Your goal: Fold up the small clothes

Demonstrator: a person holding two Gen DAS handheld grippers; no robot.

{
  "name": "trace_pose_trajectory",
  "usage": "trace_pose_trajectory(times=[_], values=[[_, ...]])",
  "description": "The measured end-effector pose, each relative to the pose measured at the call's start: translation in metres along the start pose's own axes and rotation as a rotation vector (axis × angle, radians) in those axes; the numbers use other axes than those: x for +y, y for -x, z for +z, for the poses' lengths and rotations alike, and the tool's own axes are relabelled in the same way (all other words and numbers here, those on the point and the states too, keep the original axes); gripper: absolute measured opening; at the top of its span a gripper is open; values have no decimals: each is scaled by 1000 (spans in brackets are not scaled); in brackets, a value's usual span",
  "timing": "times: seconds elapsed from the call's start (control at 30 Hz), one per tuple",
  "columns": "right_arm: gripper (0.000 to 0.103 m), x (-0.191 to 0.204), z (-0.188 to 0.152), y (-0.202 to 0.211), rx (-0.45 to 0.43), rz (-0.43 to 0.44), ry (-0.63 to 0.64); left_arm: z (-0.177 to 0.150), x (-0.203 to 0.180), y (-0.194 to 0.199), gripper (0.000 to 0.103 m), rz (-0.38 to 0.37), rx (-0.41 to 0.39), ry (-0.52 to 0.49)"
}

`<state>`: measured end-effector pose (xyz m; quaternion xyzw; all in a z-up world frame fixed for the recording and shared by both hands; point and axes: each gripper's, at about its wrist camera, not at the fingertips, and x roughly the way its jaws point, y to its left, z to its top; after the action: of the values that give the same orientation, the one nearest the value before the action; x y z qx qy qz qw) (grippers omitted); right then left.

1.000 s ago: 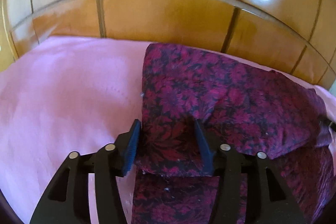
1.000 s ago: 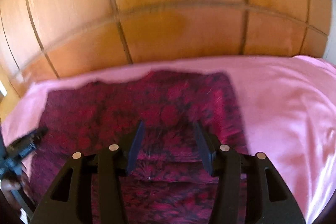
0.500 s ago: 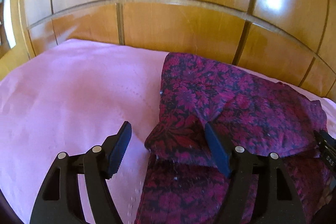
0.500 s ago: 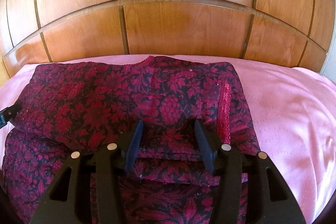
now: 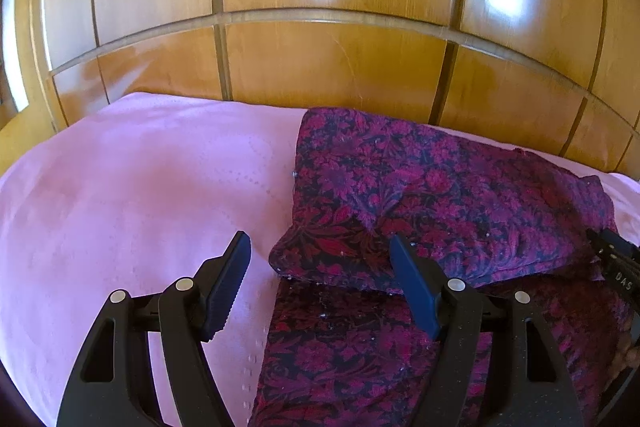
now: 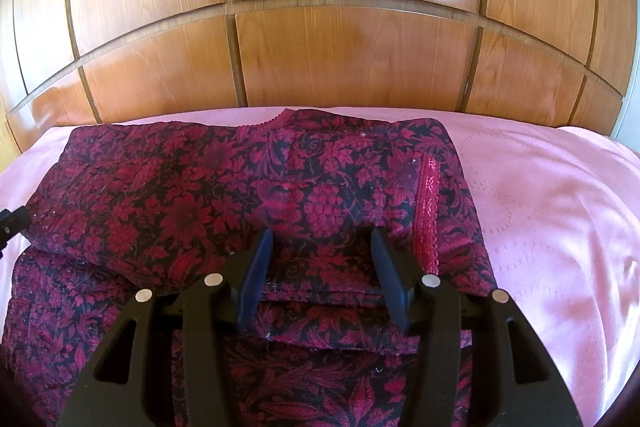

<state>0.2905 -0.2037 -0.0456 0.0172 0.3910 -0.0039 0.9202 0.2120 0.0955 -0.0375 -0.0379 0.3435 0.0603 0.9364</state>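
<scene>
Where the left wrist view looks: left gripper (image 5: 320, 259) fingers wide apart, empty, folded garment (image 5: 440, 195) corner between them, centre-right on pink bedsheet (image 5: 120, 195) | right wrist view: right gripper (image 6: 322, 247) fingers apart, straddling garment's (image 6: 240, 195) folded edge, lower centre.

Glossy wood panels (image 6: 352, 67); smooth pink sheet (image 5: 140, 195); woven floral garment (image 6: 240, 187).

Two low, close views, each looking forward along its own gripper toward the brown wooden wall (image 5: 332, 75). Left view from the left side, above the left gripper (image 5: 320, 259), facing a bit right across the pink sheet (image 5: 132, 195). Right view from nearer the middle, above the right gripper (image 6: 322, 247), facing straight ahead. Shared by both: the red flowery cloth (image 6: 192, 195), sheet and wall.
</scene>
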Motion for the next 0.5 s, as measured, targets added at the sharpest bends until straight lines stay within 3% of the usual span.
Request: trace_pose_trajectory(times=[0.27, 0.37, 0.5], values=[[51, -4, 1, -1, -2, 18, -10, -4, -1, -22, 72, -4, 72, 10], [51, -3, 2, -1, -1, 15, -7, -3, 3, -30, 78, -7, 95, 33], [52, -1, 3, 0, 7, 0, 7, -2, 8, -23, 79, -16, 95, 59]])
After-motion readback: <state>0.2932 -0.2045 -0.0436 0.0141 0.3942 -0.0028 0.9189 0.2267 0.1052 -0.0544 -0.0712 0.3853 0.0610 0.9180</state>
